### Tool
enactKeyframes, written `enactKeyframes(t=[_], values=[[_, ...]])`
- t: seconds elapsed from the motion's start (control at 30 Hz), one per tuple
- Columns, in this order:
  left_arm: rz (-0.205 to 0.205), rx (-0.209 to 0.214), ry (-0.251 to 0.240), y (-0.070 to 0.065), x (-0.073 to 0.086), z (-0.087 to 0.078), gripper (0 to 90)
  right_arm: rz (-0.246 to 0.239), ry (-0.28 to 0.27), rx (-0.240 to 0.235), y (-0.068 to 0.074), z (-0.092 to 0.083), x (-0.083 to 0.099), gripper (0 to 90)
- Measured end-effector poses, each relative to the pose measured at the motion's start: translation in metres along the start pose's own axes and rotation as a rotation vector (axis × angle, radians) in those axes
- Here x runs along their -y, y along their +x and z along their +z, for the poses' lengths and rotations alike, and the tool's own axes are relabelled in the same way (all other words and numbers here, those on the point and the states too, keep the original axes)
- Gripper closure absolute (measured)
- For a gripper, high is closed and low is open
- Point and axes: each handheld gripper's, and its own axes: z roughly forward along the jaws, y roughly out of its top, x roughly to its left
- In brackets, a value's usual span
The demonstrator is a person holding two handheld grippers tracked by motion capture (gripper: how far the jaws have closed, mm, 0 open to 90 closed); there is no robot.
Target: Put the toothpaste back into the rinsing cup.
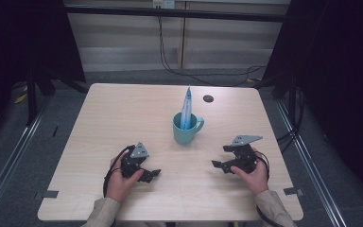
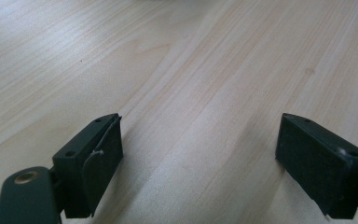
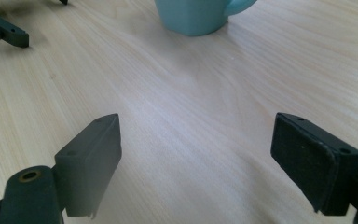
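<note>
resting low over the pale wooden table (image 1: 123, 118), the left gripper (image 1: 144, 171) sits in the person's left hand (image 1: 119, 182) near the front edge, its jaws spread wide with nothing between them; in the left gripper view the left gripper (image 2: 198, 158) shows bare wood grain in the gap, and each black pad hangs just above or on the tabletop, which of the two i cannot tell

the right gripper (image 1: 223, 158) is held in the right hand (image 1: 254, 176) on the other side, pointing in toward the middle of the table, and its jaws also stand far apart, clamped on nothing; from its own camera the right gripper (image 3: 196, 156) frames empty tabletop, with the base of the teal mug (image 3: 193, 16) farther ahead and a black jaw of the other gripper at the upper left corner

the teal mug (image 1: 185, 130) stands upright near the table's centre, well apart from both grippers, handle toward the right, and a blue and white pen-like object (image 1: 186, 108) stands in it, sticking up past the rim

a small dark round spot (image 1: 208, 98) lies on the table beyond the mug
</note>
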Motion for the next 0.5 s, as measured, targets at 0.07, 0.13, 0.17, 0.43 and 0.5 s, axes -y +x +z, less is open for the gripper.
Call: enactKeyframes(t=[0.07, 0.13, 0.17, 0.43, 0.5], values=[[0.000, 0.000, 0.000, 0.000, 0.000, 0.000, 14.5, -0.012, 0.007, 0.004, 0.000, 0.001, 0.003, 15.8], [0.000, 0.000, 0.000, 0.000, 0.000, 0.000, 14.4, -0.013, 0.013, 0.008, -0.001, 0.001, 0.007, 15.8], [0.000, 0.000, 0.000, 0.000, 0.000, 0.000, 14.5, -0.013, 0.014, 0.016, -0.001, 0.000, 0.008, 15.8], [0.000, 0.000, 0.000, 0.000, 0.000, 0.000, 14.5, -0.034, 0.035, 0.026, -0.002, 0.001, 0.020, 15.7], [0.000, 0.000, 0.000, 0.000, 0.000, 0.000, 14.5, -0.044, 0.043, 0.031, -0.001, 0.001, 0.021, 15.6]])
